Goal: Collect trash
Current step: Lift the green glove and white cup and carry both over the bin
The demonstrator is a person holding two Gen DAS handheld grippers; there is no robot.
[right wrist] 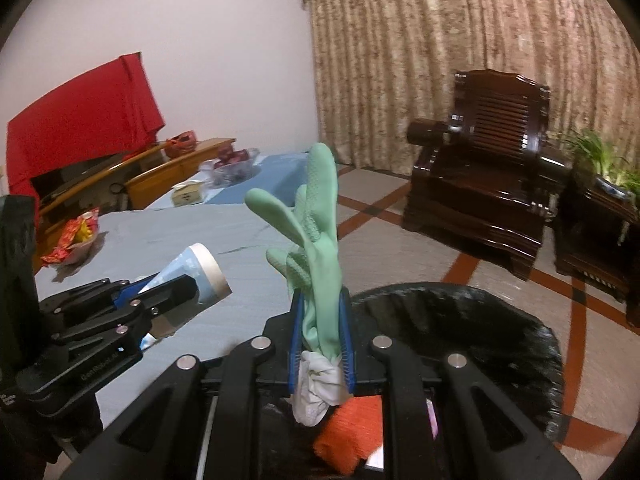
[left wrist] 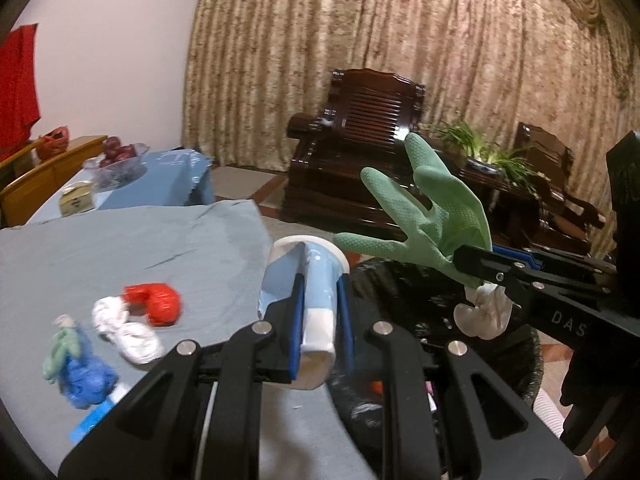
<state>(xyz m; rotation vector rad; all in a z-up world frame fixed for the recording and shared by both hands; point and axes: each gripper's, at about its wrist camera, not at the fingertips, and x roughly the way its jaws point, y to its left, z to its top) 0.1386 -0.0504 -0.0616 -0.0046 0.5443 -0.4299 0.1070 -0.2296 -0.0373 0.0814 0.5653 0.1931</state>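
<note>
My left gripper [left wrist: 320,312] is shut on a light blue paper cup [left wrist: 316,276], held at the table's right edge beside the bin; it also shows in the right wrist view [right wrist: 192,276]. My right gripper [right wrist: 322,320] is shut on a green rubber glove [right wrist: 316,232] with a white cuff, held over the black-lined trash bin [right wrist: 500,320]. The glove shows in the left wrist view [left wrist: 432,208]. On the table [left wrist: 140,240] lie a red crumpled piece [left wrist: 156,302], white crumpled tissue [left wrist: 126,332] and a blue-and-green bundle [left wrist: 80,368].
An orange item [right wrist: 348,436] lies in the bin. A snack bag [right wrist: 76,236], a small box [right wrist: 186,196] and a glass fruit bowl [right wrist: 232,164] stand farther back. A dark wooden armchair [right wrist: 484,176] and potted plants [right wrist: 604,164] stand beyond the bin.
</note>
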